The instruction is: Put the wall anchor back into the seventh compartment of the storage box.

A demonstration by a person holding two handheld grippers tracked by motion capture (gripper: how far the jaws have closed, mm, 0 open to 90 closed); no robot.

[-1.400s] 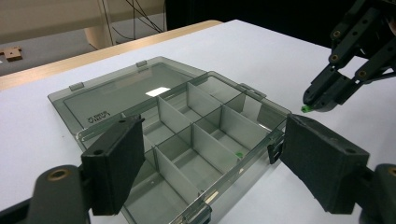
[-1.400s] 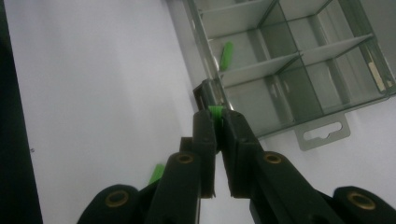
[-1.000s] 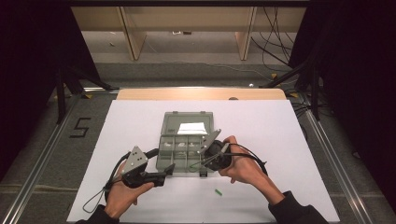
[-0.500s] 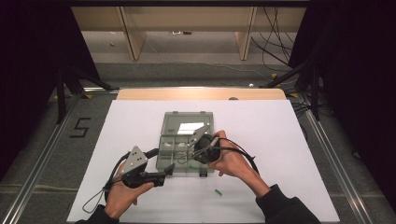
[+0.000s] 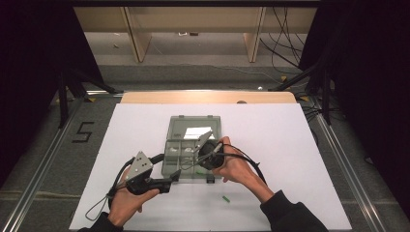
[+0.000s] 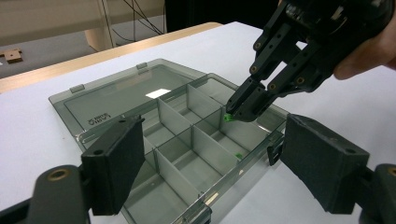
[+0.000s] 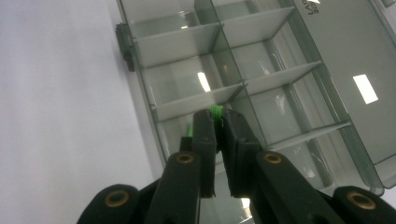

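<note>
White counter (image 5: 300, 145) w/ a wood strip (image 5: 208, 97) along its far edge. Grey floor (image 5: 203, 72) beyond, two pale wood legs (image 5: 137, 36), cables (image 5: 285, 43) far right. Black curtains (image 5: 29, 72) both sides; "5" mark (image 5: 83, 131) on floor at left.

From above the near edge we look forward and down on the whole desk (image 5: 300, 145). Our left gripper view sits low and close, facing across the open compartment box (image 6: 187, 140). Our right gripper view peers steeply down, very near. All three share that box.
</note>
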